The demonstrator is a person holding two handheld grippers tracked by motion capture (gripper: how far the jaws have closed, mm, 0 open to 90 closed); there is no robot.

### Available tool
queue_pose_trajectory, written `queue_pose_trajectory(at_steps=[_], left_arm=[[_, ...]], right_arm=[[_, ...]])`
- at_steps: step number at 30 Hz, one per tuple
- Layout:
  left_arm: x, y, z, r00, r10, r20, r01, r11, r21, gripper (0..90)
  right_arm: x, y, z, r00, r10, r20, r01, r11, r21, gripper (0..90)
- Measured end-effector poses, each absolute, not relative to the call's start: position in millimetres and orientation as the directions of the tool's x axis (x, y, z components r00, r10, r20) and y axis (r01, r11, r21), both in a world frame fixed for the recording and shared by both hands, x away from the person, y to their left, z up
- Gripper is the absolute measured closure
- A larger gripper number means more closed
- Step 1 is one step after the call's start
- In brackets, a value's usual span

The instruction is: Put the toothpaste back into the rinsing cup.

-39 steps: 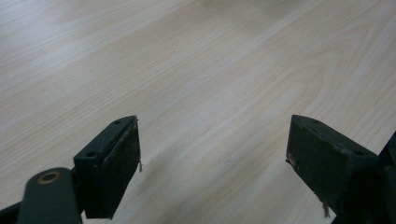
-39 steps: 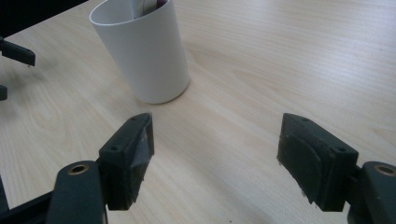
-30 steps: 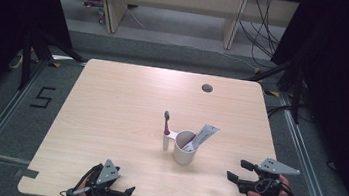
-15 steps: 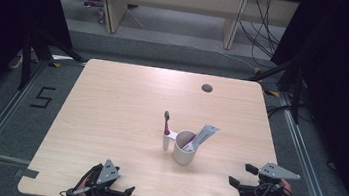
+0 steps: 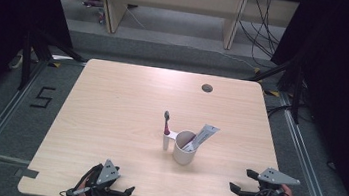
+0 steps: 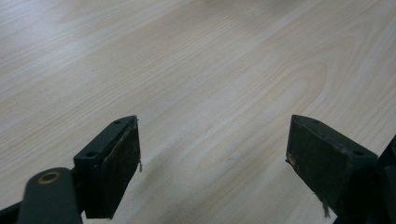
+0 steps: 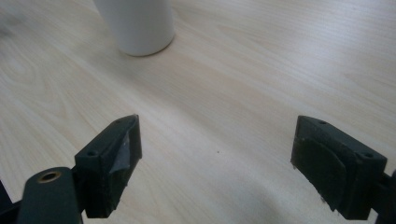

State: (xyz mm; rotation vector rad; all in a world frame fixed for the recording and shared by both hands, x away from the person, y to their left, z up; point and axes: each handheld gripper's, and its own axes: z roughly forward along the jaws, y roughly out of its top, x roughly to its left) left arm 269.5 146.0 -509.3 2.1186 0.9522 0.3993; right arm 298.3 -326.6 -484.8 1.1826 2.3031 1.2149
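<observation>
The right tool [image 5: 242, 182], jaws just spread wide and gripping nothing, is backing off from the cup [image 5: 184, 147] ahead, the work apparently finished, while the left tool [image 5: 123, 193] is resting spread on the counter [image 5: 110, 110].

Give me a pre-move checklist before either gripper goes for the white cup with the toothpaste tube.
1. Right gripper open, nothing between its fingers: ok.
2. Left gripper open and empty: ok.
3. White cup upright on the table: ok.
4. Toothpaste tube leaning inside the cup: ok.
5. Toothbrush upright beside the cup: ok; whether it touches, cannot tell.
6. Bare table between right gripper and cup: ok.
</observation>
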Motion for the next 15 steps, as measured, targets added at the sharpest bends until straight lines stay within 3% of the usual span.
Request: queue_pose_trajectory(at_steps=[15], left_arm=[[268.9,144.8,-510.2,0.679,0.734,-0.033,0.496,-0.425,0.757,16.6]], right_arm=[[289.5,-325.5,-489.7,-0.67,0.74,0.059,0.509,0.4,0.762,18.1]])
